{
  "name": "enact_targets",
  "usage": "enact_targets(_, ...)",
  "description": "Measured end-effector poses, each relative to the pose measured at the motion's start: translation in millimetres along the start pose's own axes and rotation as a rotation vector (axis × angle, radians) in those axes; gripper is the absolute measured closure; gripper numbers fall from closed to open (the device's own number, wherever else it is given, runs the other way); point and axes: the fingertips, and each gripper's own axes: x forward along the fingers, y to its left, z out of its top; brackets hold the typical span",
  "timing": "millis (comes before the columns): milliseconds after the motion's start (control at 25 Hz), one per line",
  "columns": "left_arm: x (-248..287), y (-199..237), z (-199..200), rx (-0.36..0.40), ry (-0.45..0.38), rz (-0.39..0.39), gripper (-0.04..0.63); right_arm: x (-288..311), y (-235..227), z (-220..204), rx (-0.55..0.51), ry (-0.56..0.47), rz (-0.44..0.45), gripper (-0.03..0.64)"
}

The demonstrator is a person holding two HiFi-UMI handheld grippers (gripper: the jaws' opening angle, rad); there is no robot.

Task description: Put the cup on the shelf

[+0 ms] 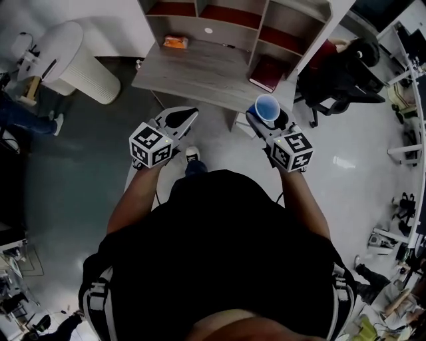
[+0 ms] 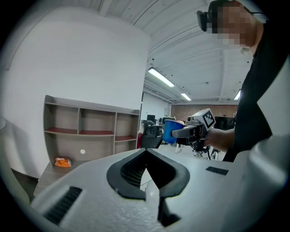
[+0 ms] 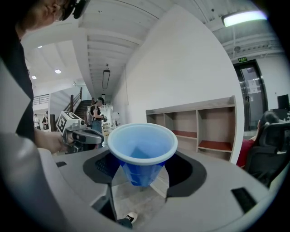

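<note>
A blue plastic cup [image 1: 267, 106] stands upright between the jaws of my right gripper [image 1: 266, 114], which is shut on its lower body. In the right gripper view the cup [image 3: 142, 152] fills the middle, mouth up and empty, with the right gripper [image 3: 142, 174] round it. The wooden shelf [image 1: 226, 18] with red-lined compartments stands ahead above a grey desk top [image 1: 200, 70]; the shelf [image 3: 204, 129] shows beyond the cup. My left gripper [image 1: 192, 112] hovers left of the cup, shut and empty; in its own view the left gripper [image 2: 146, 174] points toward the shelf [image 2: 90, 131].
On the desk lie an orange packet [image 1: 175, 42] and a dark red book [image 1: 266, 72]. A black office chair [image 1: 339, 73] stands to the right, a white cylindrical appliance [image 1: 76, 63] to the left. Other people stand far back in the room.
</note>
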Motion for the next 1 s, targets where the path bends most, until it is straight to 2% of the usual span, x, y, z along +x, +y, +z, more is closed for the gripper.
enact_targets(440, 30, 88, 14, -0.013, 0.012, -0.049, 0.578, 69, -34, 12, 0.033, 0.020, -0.057, 0.314)
enact_targets(720, 49, 134, 11, -0.055, 0.030, -0.077, 0.578, 119, -51, 13, 0.054, 0.047, -0.061, 0.313)
enact_targets(1000, 61, 175, 18, -0.060, 0.036, -0.108, 0.578, 165, -61, 27, 0.052, 0.052, -0.066, 0.313)
